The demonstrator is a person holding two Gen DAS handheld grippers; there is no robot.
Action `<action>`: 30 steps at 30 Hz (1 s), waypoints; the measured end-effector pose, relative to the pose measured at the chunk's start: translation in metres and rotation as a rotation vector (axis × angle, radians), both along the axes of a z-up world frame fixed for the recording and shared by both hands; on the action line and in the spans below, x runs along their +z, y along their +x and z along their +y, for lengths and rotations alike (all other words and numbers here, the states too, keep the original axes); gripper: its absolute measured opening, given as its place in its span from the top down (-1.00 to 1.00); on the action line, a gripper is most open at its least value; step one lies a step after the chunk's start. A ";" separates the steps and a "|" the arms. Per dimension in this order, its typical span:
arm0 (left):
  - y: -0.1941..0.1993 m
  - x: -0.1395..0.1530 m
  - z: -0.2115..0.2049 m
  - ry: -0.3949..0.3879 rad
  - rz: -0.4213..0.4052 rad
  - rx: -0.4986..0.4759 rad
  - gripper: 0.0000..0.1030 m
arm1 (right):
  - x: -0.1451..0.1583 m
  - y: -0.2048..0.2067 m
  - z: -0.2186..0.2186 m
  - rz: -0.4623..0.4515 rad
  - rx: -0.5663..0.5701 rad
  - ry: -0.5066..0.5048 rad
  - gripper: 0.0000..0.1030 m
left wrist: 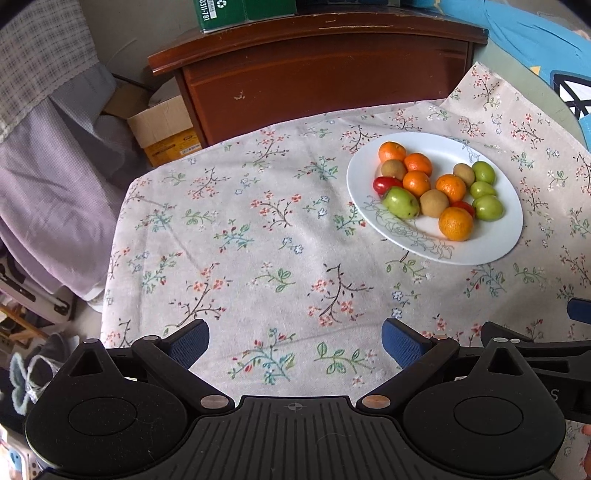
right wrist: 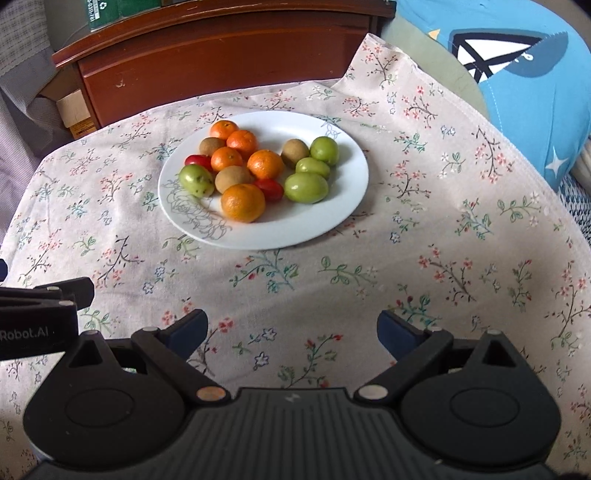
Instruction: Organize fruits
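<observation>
A white plate (left wrist: pixel 491 243) (right wrist: pixel 314 229) sits on the floral cloth, loaded with several oranges (left wrist: pixel 455 223) (right wrist: pixel 242 202), several green fruits (left wrist: pixel 402 202) (right wrist: pixel 306 187), brown kiwis (left wrist: pixel 434 202) (right wrist: pixel 232 178) and red tomatoes (left wrist: pixel 386 183) (right wrist: pixel 269 189). My left gripper (left wrist: pixel 295 345) hangs open over bare cloth, near and to the left of the plate, nothing between its blue pads. My right gripper (right wrist: pixel 291 332) is open too, nearer than the plate and empty. Each gripper's side shows at the other view's edge.
A dark wooden cabinet (left wrist: pixel 321 74) (right wrist: pixel 221 55) stands behind the table, with a green box (left wrist: pixel 229 13) on top. A cardboard box (left wrist: pixel 162 125) and purple fabric (left wrist: pixel 44 184) lie on the left. A blue cushion (right wrist: pixel 517 74) sits at the right.
</observation>
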State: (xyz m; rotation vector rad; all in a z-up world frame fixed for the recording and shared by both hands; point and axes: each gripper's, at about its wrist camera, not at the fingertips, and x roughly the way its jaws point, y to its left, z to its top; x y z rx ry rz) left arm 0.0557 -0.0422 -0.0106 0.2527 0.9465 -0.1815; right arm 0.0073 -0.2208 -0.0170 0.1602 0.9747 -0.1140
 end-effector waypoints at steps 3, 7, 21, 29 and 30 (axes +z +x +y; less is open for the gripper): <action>-0.010 -0.003 0.011 -0.008 0.010 0.022 -0.96 | -0.007 -0.013 0.006 -0.003 -0.009 0.054 -0.90; -0.022 -0.008 0.024 -0.018 0.030 0.057 -0.96 | -0.016 -0.025 0.015 -0.026 -0.005 0.089 -0.92; -0.047 -0.018 0.051 -0.016 0.047 0.103 -0.96 | -0.032 -0.036 0.040 -0.182 0.111 -0.040 -0.98; -0.048 -0.022 0.056 -0.017 0.051 0.105 -0.96 | -0.039 -0.027 0.039 -0.259 0.066 -0.056 -0.99; -0.048 -0.023 0.056 -0.013 0.054 0.105 -0.96 | -0.039 -0.026 0.040 -0.259 0.059 -0.055 -0.99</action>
